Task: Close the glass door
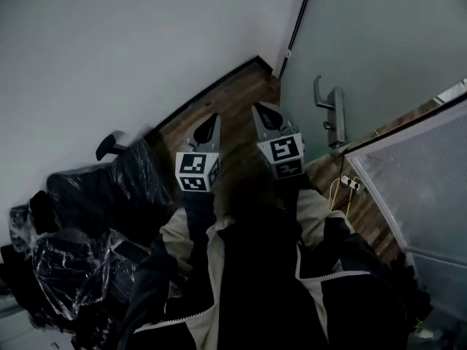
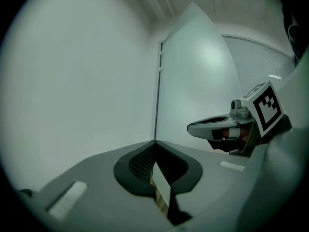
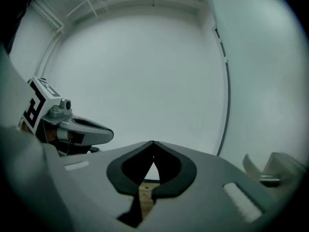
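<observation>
Head view, far left: black chairs (image 1: 109, 195) wrapped in clear plastic (image 1: 62, 268), standing against the white wall (image 1: 131, 42). Wood floor (image 1: 233, 100) runs along the wall base up to the corner. The person's dark jacket sleeves (image 1: 186, 232) fill the bottom centre.

Left gripper (image 1: 211, 119) is held over the floor and points toward the corner. Marker cube (image 1: 197, 172) faces the camera. In the left gripper view its jaws (image 2: 155, 142) are pressed together at the tips, with nothing pinched. Only wall and door are ahead.

Right gripper (image 1: 257, 108) is just beside the left one, apart from it and a bit further forward. In the right gripper view its tips (image 3: 153, 142) also meet and hold nothing. A small gap behind them shows floor.

Each gripper shows in the other's view: the right gripper at (image 2: 212, 127), the left gripper at (image 3: 87, 129).

Glass door (image 1: 379, 42) stands right of the right gripper, its hinge edge in the corner where it meets the wall at an angle. Door handle (image 1: 330, 111) is near the right gripper, not touched. It shows at the right edge of the right gripper view (image 3: 270, 170). The door also appears ahead in the left gripper view (image 2: 193, 81).

Lower right: a yellow cable and socket strip (image 1: 349, 183) on the floor, then a frosted panel (image 1: 423, 188).
</observation>
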`<action>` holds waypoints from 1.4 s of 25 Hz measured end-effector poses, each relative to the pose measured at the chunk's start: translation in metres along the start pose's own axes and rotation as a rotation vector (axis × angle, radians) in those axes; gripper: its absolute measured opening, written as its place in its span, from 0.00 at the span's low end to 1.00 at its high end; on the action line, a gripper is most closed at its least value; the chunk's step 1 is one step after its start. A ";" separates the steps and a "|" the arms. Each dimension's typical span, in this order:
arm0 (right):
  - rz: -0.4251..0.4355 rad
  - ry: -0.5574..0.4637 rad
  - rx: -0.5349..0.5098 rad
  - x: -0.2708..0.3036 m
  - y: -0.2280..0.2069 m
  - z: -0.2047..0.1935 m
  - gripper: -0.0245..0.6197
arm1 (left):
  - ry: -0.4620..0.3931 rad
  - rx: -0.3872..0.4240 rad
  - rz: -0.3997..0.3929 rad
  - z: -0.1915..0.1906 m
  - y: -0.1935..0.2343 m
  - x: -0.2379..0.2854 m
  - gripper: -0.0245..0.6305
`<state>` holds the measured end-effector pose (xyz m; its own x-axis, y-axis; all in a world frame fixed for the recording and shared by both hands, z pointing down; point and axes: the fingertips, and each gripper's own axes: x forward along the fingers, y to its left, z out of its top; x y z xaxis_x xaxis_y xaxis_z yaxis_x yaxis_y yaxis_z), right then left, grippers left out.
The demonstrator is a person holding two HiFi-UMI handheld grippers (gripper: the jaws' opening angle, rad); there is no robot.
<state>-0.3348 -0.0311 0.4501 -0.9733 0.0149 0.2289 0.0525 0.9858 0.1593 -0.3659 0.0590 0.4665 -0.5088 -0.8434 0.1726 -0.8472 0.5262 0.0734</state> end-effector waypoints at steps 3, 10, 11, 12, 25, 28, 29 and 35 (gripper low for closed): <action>-0.114 0.009 0.021 -0.007 -0.045 -0.002 0.05 | 0.003 0.019 -0.119 0.009 -0.023 0.047 0.04; -0.273 0.017 0.012 -0.022 -0.117 0.000 0.05 | -0.019 0.051 -0.321 0.035 -0.076 0.131 0.04; -0.293 0.021 0.020 -0.024 -0.121 0.001 0.05 | -0.019 0.054 -0.347 0.037 -0.081 0.139 0.04; -0.316 0.025 0.027 -0.026 -0.124 0.002 0.05 | -0.015 0.055 -0.378 0.038 -0.086 0.146 0.04; -0.726 0.204 0.017 -0.054 -0.151 -0.014 0.06 | 0.007 0.092 -0.826 0.044 -0.132 0.186 0.04; -0.818 0.203 0.051 -0.073 -0.150 -0.014 0.06 | 0.005 0.109 -0.895 0.044 -0.140 0.176 0.04; -0.848 0.196 0.061 -0.080 -0.150 -0.013 0.06 | 0.002 0.114 -0.912 0.045 -0.142 0.174 0.04; -0.919 0.208 0.050 -0.104 -0.156 -0.005 0.17 | -0.010 0.116 -0.967 0.049 -0.153 0.170 0.04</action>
<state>-0.2406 -0.1873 0.4064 -0.5692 -0.7971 0.2014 -0.7300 0.6027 0.3222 -0.3302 -0.1707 0.4361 0.4140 -0.9068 0.0798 -0.9093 -0.4080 0.0821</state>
